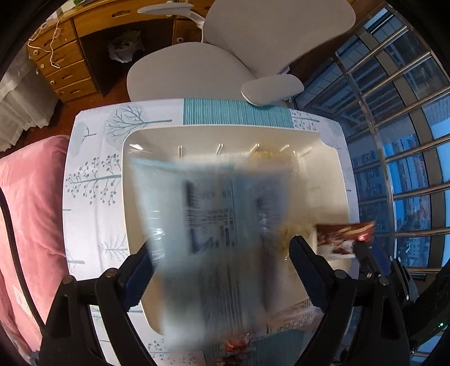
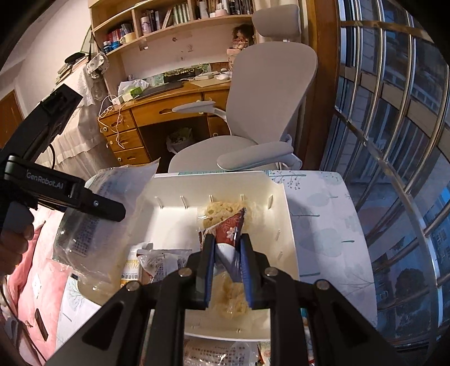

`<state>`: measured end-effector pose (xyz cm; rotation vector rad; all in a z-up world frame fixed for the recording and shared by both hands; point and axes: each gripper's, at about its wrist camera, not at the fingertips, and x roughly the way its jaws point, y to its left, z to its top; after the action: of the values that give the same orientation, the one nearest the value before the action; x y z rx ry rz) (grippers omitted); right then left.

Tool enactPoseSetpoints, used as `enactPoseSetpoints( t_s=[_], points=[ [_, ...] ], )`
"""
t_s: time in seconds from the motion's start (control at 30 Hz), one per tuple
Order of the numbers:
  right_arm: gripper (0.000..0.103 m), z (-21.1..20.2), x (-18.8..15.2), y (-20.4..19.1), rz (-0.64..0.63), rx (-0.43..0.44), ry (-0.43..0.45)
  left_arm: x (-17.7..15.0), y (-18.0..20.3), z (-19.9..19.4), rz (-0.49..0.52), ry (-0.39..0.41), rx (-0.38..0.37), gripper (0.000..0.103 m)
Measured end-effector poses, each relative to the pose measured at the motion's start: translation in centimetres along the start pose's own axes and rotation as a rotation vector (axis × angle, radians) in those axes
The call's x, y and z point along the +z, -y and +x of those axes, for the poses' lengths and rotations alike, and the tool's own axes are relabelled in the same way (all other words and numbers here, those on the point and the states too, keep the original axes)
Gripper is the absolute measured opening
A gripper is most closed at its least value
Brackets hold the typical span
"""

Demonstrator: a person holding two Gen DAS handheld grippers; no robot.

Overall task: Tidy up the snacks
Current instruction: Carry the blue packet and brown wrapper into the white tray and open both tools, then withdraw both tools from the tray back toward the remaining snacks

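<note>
A large clear snack bag (image 1: 213,239) with blue-grey print hangs blurred between the wide-spread fingers of the left gripper (image 1: 222,270), above the white bin (image 1: 332,174). Its printed panel shows columns of text too smeared to read. The blue pad of the left finger seems to meet the bag's edge, while the right finger stands beside its other edge; whether the pads actually press on it cannot be told through the blur. In the right wrist view the same bag (image 2: 112,214) hangs below the left gripper (image 2: 109,209) at the bin's left wall, crumpled and see-through.

The right gripper (image 2: 227,250) is clenched on a small red packet (image 2: 232,231) with a white snowflake-like pattern, its white lower end nipped between the blue pads. The packet stands tilted over the bin's right part, above pale yellow puffed snacks in clear wrap (image 2: 218,214). More of those pale snacks (image 2: 233,298) lie beneath the fingers.

Lower left in the bin lie a yellow-and-white tube-like pack (image 2: 130,267) with printing that includes figures too small to make out, and a clear packet with dark print (image 2: 163,264). The left gripper's body carries the white lettering "GenRobot.AI".

The bin sits on a table (image 2: 323,225) covered by a white cloth with blue-grey trees. Behind it stand a grey office chair (image 2: 264,112), a wooden desk (image 2: 157,112) and bookshelves (image 2: 174,17); window bars (image 2: 393,140) run along the right, pink bedding (image 1: 25,197) on the left.
</note>
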<state>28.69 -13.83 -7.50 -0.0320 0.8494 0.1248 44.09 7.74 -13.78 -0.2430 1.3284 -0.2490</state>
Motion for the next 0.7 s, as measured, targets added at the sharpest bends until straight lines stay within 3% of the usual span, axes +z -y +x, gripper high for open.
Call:
enactPoseSetpoints(
  t_s=[0.07, 0.37, 0.7],
  points=[
    [0.023, 0.3, -0.1, 0.1, 0.006, -0.007, -0.009, 0.1, -0.1, 0.1, -0.001, -0.003, -0.002, 0.097],
    [0.038, -0.2, -1.0, 0.1, 0.045, -0.035, -0.038, -1.8, -0.2, -0.8, 0.044, -0.010, -0.034, 0.097],
    [0.045, -3.9, -3.7, -1.2, 0.102, -0.071, -0.042, -6.9, -1.0, -4.3, 0.082, 0.014, -0.113, 0.097]
  ],
)
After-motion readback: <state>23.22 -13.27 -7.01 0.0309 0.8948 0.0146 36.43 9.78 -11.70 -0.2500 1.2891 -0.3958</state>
